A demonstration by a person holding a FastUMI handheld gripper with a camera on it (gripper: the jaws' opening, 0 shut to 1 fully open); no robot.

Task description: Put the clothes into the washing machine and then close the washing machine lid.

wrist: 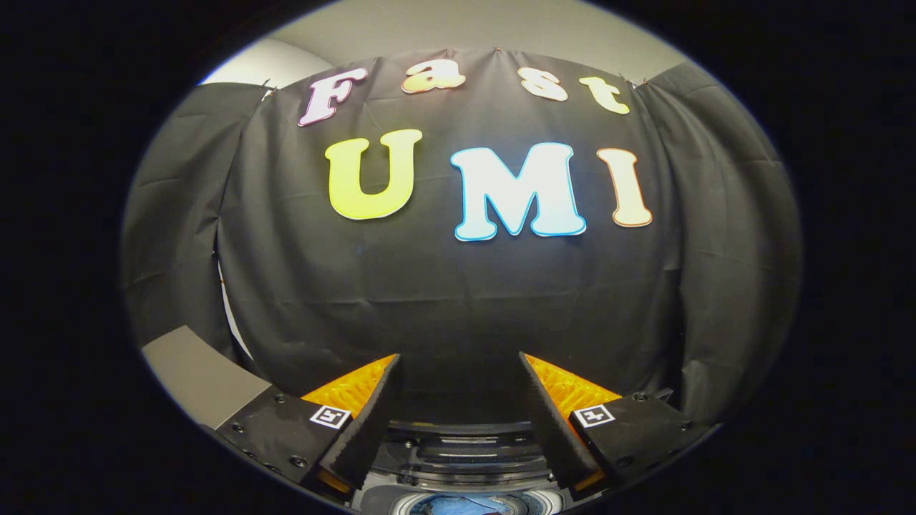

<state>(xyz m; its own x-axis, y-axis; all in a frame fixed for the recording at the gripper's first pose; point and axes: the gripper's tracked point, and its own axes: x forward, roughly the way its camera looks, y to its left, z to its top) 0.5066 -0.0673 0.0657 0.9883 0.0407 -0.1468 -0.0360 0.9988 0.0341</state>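
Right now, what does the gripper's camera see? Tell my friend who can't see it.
The gripper is open, nothing between its fingers, facing the booth's black cloth wall. Below the fingers sits the washing machine, something blue inside.

Handheld two-finger gripper point(458, 357), close up from just behind its fingers.
Fingers point(372, 411) standing wide apart, wedge-shaped, tapering to thin tips, with finely ribbed faces turned outward. Low between them, a slide rail point(461, 447) of stacked dark bars with a small screw head. On either side of the rail, a flat angular mounting block point(275, 436) studded with round screws along its edges. On each block's corner nearest the rail, a square black-and-white marker tag point(330, 416) with a white border.
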